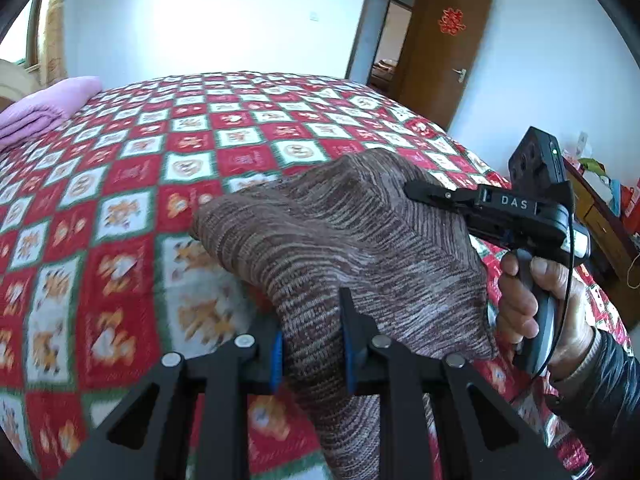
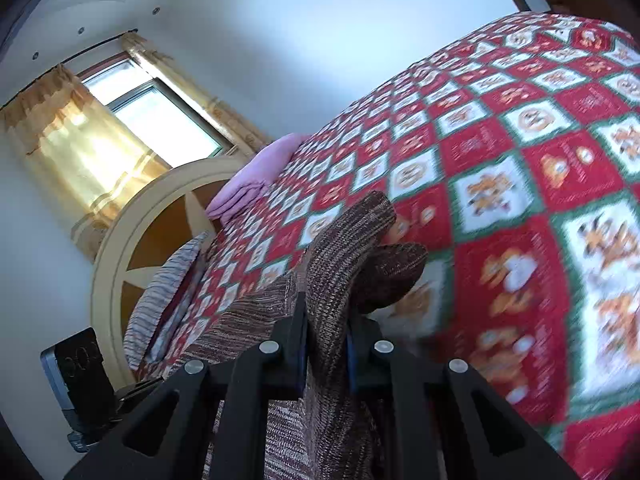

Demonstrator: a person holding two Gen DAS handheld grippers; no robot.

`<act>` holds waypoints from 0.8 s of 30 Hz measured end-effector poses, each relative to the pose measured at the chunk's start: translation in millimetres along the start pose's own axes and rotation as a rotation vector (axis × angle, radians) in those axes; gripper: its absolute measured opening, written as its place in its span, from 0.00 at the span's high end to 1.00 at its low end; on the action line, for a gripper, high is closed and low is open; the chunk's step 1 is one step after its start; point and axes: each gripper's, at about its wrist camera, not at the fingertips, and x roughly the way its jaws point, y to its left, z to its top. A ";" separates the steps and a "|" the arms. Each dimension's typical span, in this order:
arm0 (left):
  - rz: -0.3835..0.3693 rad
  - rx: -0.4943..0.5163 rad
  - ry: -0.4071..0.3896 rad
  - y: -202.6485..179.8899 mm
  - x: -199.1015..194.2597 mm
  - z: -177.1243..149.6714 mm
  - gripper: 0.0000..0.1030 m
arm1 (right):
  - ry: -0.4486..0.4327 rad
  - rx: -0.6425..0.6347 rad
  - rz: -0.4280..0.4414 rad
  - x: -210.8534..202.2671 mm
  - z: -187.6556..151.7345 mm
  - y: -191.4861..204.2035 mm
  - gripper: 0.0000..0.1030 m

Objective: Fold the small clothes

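**A:** What surrounds you?

**B:** The bed [image 1: 120,208] fills most of your view, spread with a red, white and green checked quilt. Beyond it, at the far right, a brown door [image 1: 444,52] stands open with a red paper cutting on it. On the far left of the quilt lies a folded pink blanket [image 1: 44,108], with a striped pillow [image 2: 160,292] against the round cream headboard [image 2: 120,248] and a curtained window [image 2: 132,108] above. Cluttered furniture sits at the right edge. Nothing blocks the quilt ahead of you.

**A:** And the garment?

**B:** The brown knit sweater [image 1: 340,232], streaked in tan and dark brown, hangs raised over the near part of the bed, bunched between your two tools, one sleeve end [image 2: 400,268] drooping.

**A:** The claws?

**B:** Your left gripper [image 1: 312,344] is narrowed onto a thick fold of the sweater. Your right gripper [image 2: 326,344] pinches another fold; your right hand [image 1: 544,300] grips its handle.
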 end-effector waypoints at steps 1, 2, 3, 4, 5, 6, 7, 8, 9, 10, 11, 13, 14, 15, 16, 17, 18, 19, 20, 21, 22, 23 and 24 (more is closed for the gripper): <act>0.010 0.001 -0.006 2.6 -6.0 -4.8 0.77 | 0.007 -0.005 0.015 2.2 -4.9 6.0 0.86; 0.017 0.004 -0.011 4.7 -10.9 -8.7 0.77 | 0.011 -0.009 0.025 3.8 -8.8 10.4 0.86; 0.029 0.003 -0.016 8.3 -17.2 -14.2 0.77 | 0.018 -0.014 0.037 6.1 -13.8 16.8 0.86; 0.034 0.001 -0.018 9.9 -20.1 -16.5 0.77 | 0.027 -0.020 0.049 9.1 -18.2 23.2 0.86; 0.040 -0.007 -0.023 14.0 -25.5 -20.7 0.77 | 0.033 -0.024 0.057 11.0 -21.5 28.4 0.86; 0.045 -0.021 -0.029 19.5 -31.3 -25.3 0.77 | 0.040 -0.032 0.066 14.1 -25.1 34.9 0.86; 0.051 -0.031 -0.034 23.4 -36.5 -29.1 0.77 | 0.046 -0.039 0.075 16.5 -28.7 40.8 0.86; 0.055 -0.040 -0.039 27.2 -40.6 -32.1 0.77 | 0.051 -0.043 0.086 19.3 -31.4 46.3 0.86; 0.061 -0.045 -0.043 30.0 -44.3 -35.2 0.77 | 0.059 -0.046 0.098 22.9 -33.7 51.2 0.86; 0.073 -0.049 -0.049 32.8 -49.6 -39.1 0.77 | 0.067 -0.052 0.108 26.3 -36.5 57.4 0.86; 0.079 -0.055 -0.056 36.4 -54.9 -42.2 0.77 | 0.073 -0.058 0.114 29.0 -38.8 62.2 0.86; 0.087 -0.070 -0.065 43.1 -64.0 -47.8 0.77 | 0.089 -0.074 0.127 35.2 -44.4 73.4 0.86; 0.092 -0.079 -0.069 46.8 -68.5 -50.2 0.77 | 0.097 -0.080 0.133 38.3 -47.1 78.9 0.86; 0.097 -0.093 -0.076 51.7 -73.9 -52.5 0.77 | 0.106 -0.084 0.141 41.8 -50.2 84.7 0.86; 0.100 -0.100 -0.081 54.6 -77.1 -53.7 0.77 | 0.113 -0.090 0.146 44.9 -52.9 89.9 0.86; 0.106 -0.107 -0.086 57.5 -81.5 -55.9 0.77 | 0.122 -0.097 0.154 49.2 -56.4 96.6 0.86; 0.113 -0.116 -0.093 61.5 -87.0 -58.0 0.77 | 0.128 -0.102 0.161 52.5 -58.5 101.4 0.86; 0.116 -0.120 -0.098 63.9 -91.4 -60.4 0.77 | 0.134 -0.106 0.169 55.6 -60.7 106.5 0.86; 0.121 -0.124 -0.104 66.7 -96.5 -63.1 0.77 | 0.140 -0.110 0.176 58.8 -62.8 111.1 0.86; 0.127 -0.128 -0.111 69.2 -101.5 -65.6 0.77 | 0.146 -0.116 0.185 62.6 -65.3 116.9 0.86; 0.136 -0.131 -0.119 72.1 -107.5 -68.6 0.77 | 0.151 -0.119 0.193 66.2 -67.8 122.0 0.86; 0.141 -0.133 -0.124 74.1 -111.4 -70.4 0.77 | 0.158 -0.124 0.200 69.6 -70.1 126.8 0.86; 0.144 -0.135 -0.128 76.0 -114.9 -72.2 0.77 | 0.165 -0.129 0.208 73.6 -72.7 132.2 0.86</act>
